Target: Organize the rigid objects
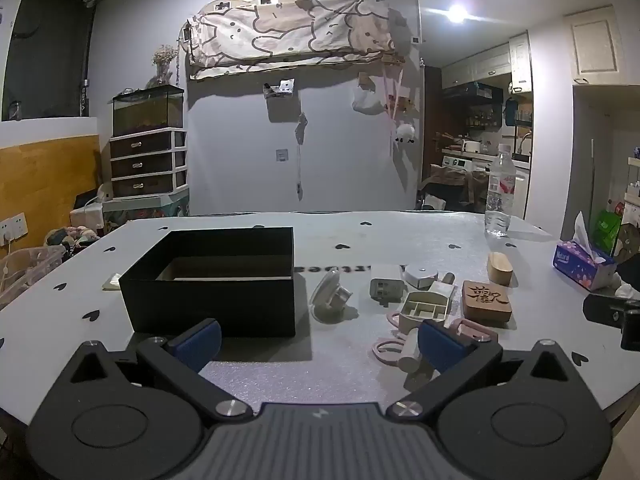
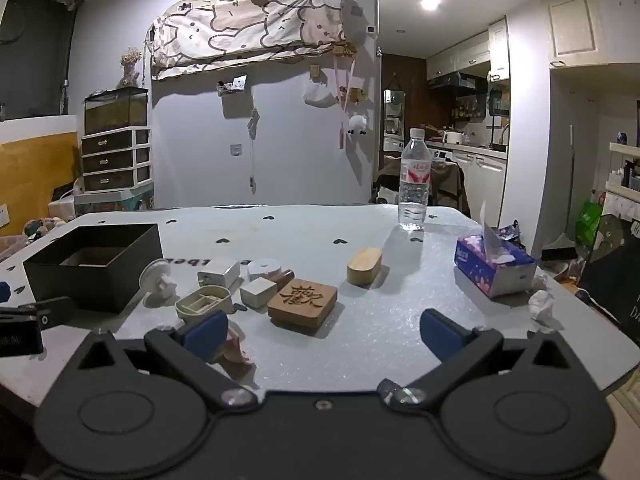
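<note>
Two grippers hover low over the near edge of the table (image 1: 400, 236), both tilted slightly down, both with fingers spread wide and nothing between them: left gripper (image 1: 316, 344), right gripper (image 2: 324, 338). Largest item: the black box (image 1: 212, 276), open-topped, on the left of the table, apparently empty apart from a pale liner at the bottom; the likely destination, stiff-walled, probably light. Right of it lies the cluster of loose rigid objects, none yet boxed. Carved wooden block (image 2: 303, 304), square and flat, engraved character on top; looks solid and fairly heavy for its size, best taken across two opposite side faces. Rounded wooden case (image 2: 364, 266) sits apart behind it; smooth, could slip, so grip across the narrow width. Cream divided tray (image 2: 204, 302), hollow plastic, light; pinch one wall or span the outside. White charger plug (image 1: 386, 284) and white cube (image 2: 258, 292), both blocky and easy to take across flat sides. Suction hook (image 1: 328, 296), tilted on its disc edge beside the box; odd shape, hold by the stubby knob. Pink pieces (image 1: 474, 330) lie closest to the left gripper, partly hidden; kind unclear. Water bottle (image 2: 415, 180) and tissue box (image 2: 494, 266) stand well apart at the right.
</note>
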`<state>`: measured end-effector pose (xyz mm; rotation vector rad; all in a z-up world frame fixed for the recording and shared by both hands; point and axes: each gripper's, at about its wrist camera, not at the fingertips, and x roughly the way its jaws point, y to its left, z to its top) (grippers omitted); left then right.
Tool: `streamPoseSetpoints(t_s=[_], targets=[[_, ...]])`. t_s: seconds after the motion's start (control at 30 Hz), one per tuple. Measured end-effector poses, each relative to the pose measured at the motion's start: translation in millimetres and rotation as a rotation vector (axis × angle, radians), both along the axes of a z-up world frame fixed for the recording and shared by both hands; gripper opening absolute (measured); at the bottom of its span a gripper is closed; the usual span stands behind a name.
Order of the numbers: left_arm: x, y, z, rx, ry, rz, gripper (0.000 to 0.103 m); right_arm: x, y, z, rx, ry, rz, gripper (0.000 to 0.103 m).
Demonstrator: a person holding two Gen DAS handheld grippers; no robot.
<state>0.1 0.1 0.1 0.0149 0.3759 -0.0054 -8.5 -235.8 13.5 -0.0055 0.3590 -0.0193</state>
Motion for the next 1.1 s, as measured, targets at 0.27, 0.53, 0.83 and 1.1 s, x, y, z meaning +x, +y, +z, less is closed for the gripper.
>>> streamPoseSetpoints(t_s=[0.27,0.53,0.83,1.1], targets=[[1.6,1.0,-0.5,0.004,0.002,0.004,0.103,-0.6,1.0,0.4,0.001,0.000,-0.001,0.103],[-0.7,1.0,0.3,0.004,-0.003,0.002,0.103,0.3,1.5,-0.2,-0.004,0.002,-0.006,0.103],[-0.6,-0.8,0.6,0.006,-0.002,0.004,0.103,0.1,2.5,0.5,-0.005,0.003,-0.004,0.103],[-0.5,-0.8,0.5,0.007,-0.002,0.004,0.103,0.2,2.7,0.5,-0.005,0.004,-0.005,0.103]])
